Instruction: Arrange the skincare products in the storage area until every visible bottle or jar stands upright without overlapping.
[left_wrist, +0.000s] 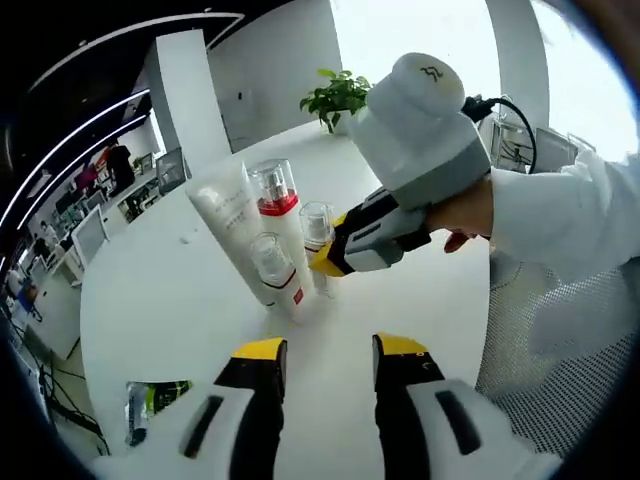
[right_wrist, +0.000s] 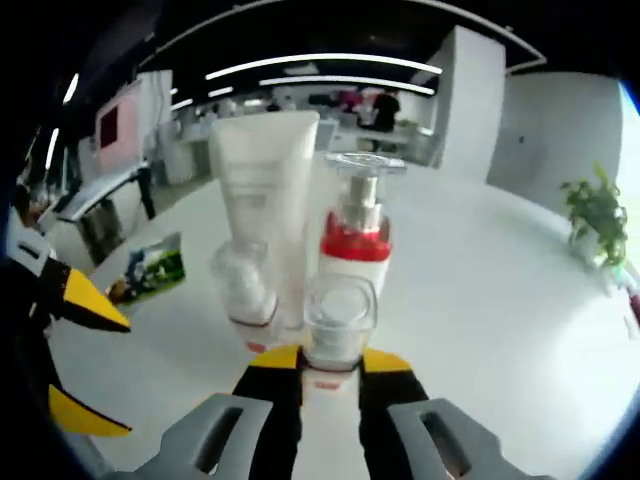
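Here, in the left gripper view, a small printed card (left_wrist: 150, 400) lies flat on the round white table (left_wrist: 150, 290) at the far left. Next to the right stands a group of skincare products near the table's middle: a tall white tube (left_wrist: 228, 222) upright on its cap, a red-collared pump bottle (left_wrist: 277, 203) just beside it, a short bottle with a clear cap (left_wrist: 273, 268) in front of these two, and a small clear-capped bottle (left_wrist: 317, 226) at the right side of the group. The left gripper (left_wrist: 328, 352) hovers below the group with its yellow-tipped jaws apart and nothing between them. The right gripper (left_wrist: 325, 262) comes in from the right, held by a hand in a white sleeve (left_wrist: 570, 215), and its yellow tips are at the small clear-capped bottle. A potted plant (left_wrist: 337, 97) stands at the table's far edge.

In the right gripper view, the right gripper (right_wrist: 330, 358) has its jaws closed around the base of the small clear-capped bottle (right_wrist: 338, 318), which stands upright.
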